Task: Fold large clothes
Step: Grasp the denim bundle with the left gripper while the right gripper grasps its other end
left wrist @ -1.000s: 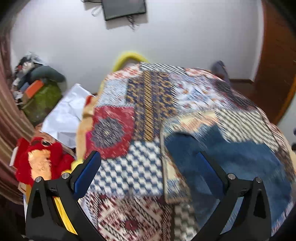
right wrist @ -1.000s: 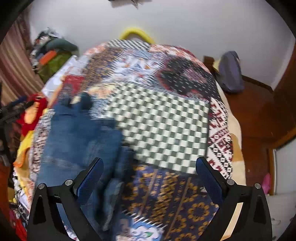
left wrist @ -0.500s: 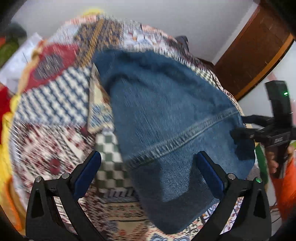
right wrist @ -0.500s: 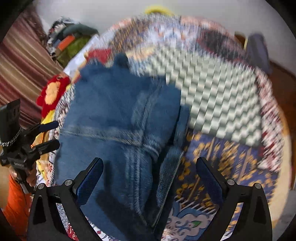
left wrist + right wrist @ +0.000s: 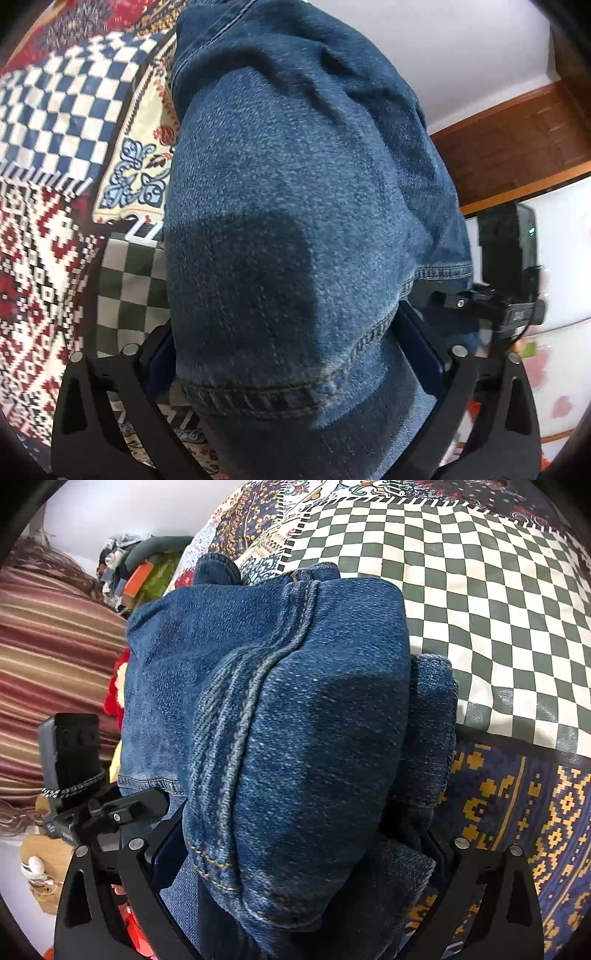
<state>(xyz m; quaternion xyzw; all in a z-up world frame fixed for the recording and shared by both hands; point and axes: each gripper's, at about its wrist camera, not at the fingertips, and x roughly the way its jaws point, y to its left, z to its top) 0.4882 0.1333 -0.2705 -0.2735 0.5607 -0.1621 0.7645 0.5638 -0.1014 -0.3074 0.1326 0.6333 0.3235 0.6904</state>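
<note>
In the left wrist view, the patchwork bedspread (image 5: 55, 177) fills the 9 to 11 o'clock side, with blue-and-white checks above and red-and-white weave below. The blue jeans (image 5: 288, 206) bulge across the centre, a stitched hem running along the 6 o'clock edge. The left claw (image 5: 295, 365) has its fingers spread wide, one on each side of the denim, which lies between them; whether they press it cannot be told. At 3 o'clock the other claw's black camera mount (image 5: 506, 258) shows beside the cloth, before a brown wooden door (image 5: 517, 144). In the right wrist view, a striped curtain (image 5: 48, 657) hangs at 9 o'clock. The jeans (image 5: 295, 720) lie bunched on the bed, a double-stitched seam running down them. The right claw (image 5: 299, 853) likewise stands apart around the fabric. The green-checked patch of bedspread (image 5: 480, 583) spreads toward 1 o'clock.
</note>
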